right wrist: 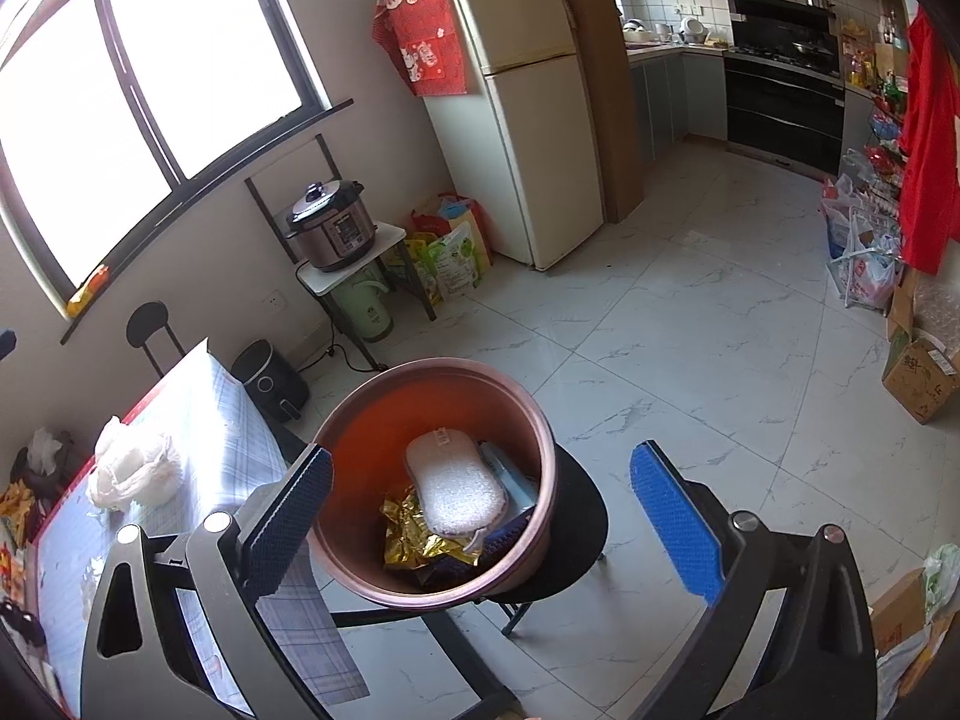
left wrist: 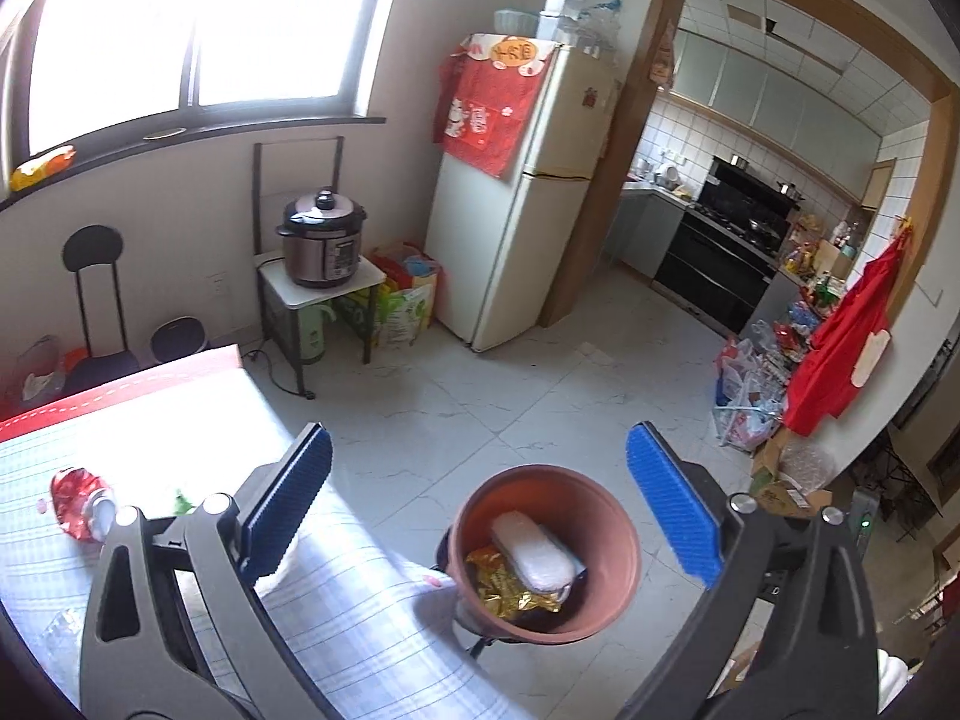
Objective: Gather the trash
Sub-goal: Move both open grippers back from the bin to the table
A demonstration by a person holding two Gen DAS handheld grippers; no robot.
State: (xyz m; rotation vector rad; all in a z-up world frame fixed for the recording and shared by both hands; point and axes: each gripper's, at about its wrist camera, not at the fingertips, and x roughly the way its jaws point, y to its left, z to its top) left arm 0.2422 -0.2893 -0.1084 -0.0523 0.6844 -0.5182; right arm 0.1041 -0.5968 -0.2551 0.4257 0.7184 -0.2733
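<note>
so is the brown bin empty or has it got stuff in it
Not empty. The brown bin holds a white foam pad lying on crumpled gold foil, with darker items beneath; it looks well under half full.

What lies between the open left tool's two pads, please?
In the left wrist view, the brown bin sits between the left tool's pads, holding a white foam piece and gold wrapper.
</note>
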